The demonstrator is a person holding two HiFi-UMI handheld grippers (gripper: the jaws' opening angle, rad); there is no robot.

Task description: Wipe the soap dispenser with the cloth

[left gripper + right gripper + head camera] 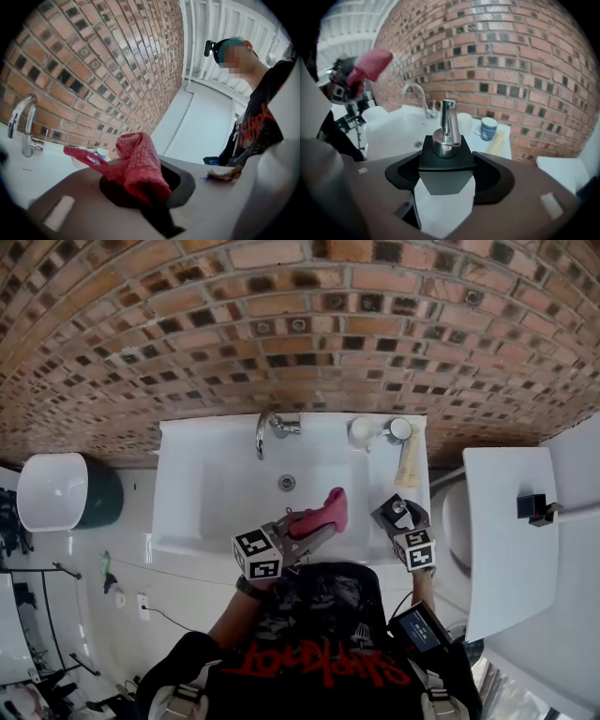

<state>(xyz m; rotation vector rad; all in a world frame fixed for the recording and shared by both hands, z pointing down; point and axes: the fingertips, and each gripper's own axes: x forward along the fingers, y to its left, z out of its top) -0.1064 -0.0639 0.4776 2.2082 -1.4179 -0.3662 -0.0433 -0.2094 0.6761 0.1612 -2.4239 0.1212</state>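
Sink [187,486] sits under the brick wall. Right hand-held gripper [447,174] is clamped on the soap dispenser [446,157], pump up, over the sink's front-right corner. Left hand-held gripper [145,187] pinches the red cloth [138,161] over the front edge; cloth & dispenser are apart. Best approach, prob.: hold dispenser steady, bring loose cloth end onto its side, rub w/ light pressure.

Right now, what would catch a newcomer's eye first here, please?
The red cloth pinched in the left gripper over the white sink, then the black soap dispenser with a chrome pump, clamped in the right gripper near the sink's right edge. The brick wall fills the background.
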